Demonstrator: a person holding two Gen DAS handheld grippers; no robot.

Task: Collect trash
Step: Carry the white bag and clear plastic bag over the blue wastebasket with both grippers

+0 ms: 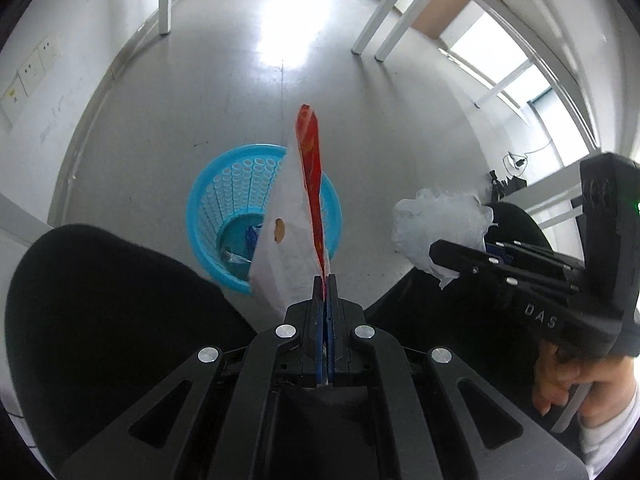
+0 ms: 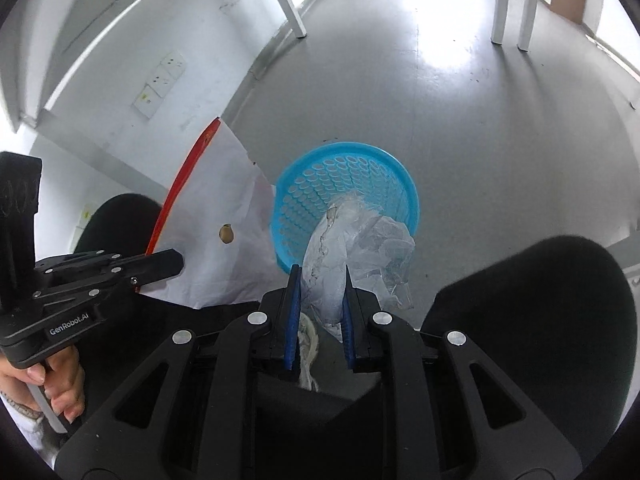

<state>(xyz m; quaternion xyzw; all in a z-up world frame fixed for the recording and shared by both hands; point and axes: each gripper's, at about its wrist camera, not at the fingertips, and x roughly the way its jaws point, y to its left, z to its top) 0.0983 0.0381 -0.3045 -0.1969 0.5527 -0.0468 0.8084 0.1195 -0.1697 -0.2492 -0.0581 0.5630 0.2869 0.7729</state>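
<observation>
The left tongs (image 1: 326,280) are clenched on a flat paper bag (image 1: 288,216), white with a glossy red face and a small round brown spot. The right tongs (image 2: 320,276) grasp a crumpled, translucent plastic wrap (image 2: 352,248), wrinkled and cloudy. Both pieces hang above a round blue plastic basket (image 2: 384,168) on the grey floor (image 2: 500,120), its wall perforated with rows of holes; scraps lie at its bottom.

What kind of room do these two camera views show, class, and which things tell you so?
Probably a plain office or classroom-like workroom: a smooth grey floor, white table legs standing on it, wall sockets on a white wall, and a round blue perforated plastic wastebasket.
</observation>
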